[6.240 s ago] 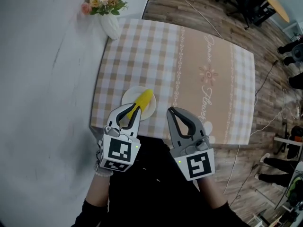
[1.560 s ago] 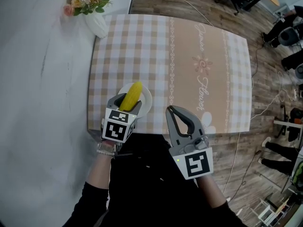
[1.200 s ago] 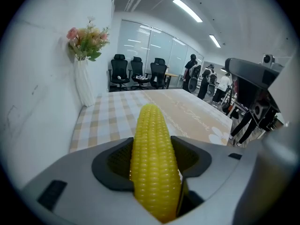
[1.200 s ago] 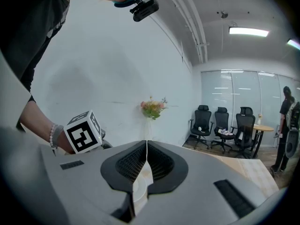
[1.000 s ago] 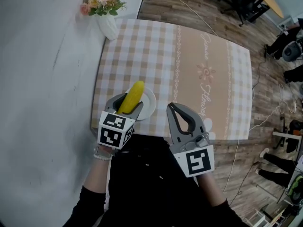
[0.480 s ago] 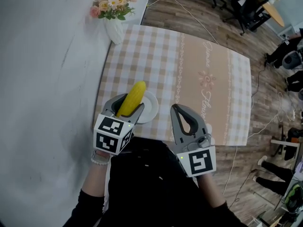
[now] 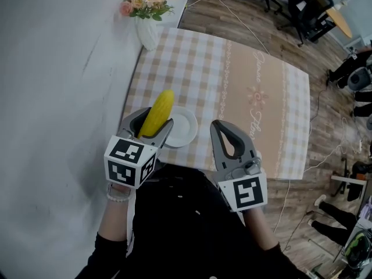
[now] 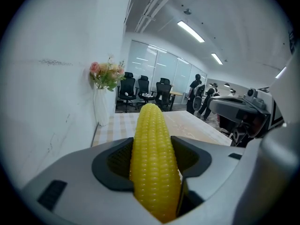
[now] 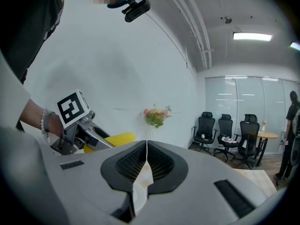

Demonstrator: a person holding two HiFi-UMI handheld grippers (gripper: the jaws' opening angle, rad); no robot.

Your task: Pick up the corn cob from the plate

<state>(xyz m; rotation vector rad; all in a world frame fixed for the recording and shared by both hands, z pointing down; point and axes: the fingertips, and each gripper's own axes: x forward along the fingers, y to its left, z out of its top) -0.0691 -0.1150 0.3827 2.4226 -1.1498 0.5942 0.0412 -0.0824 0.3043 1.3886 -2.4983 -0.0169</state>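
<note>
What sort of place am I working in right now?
Most likely an office or lab space, not a home kitchen: black swivel chairs stand by glass partition walls, and strip lights run overhead. The checked table looks like a staged setup.

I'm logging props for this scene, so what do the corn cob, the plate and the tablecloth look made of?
Corn cob: possibly plastic or rubber; kernels are evenly yellow, very regular, with a soft sheen. Plate: white, smooth and plain, so ceramic or melamine; cannot tell which. Tablecloth: flat checked and printed sheet, probably fabric or vinyl.
</note>
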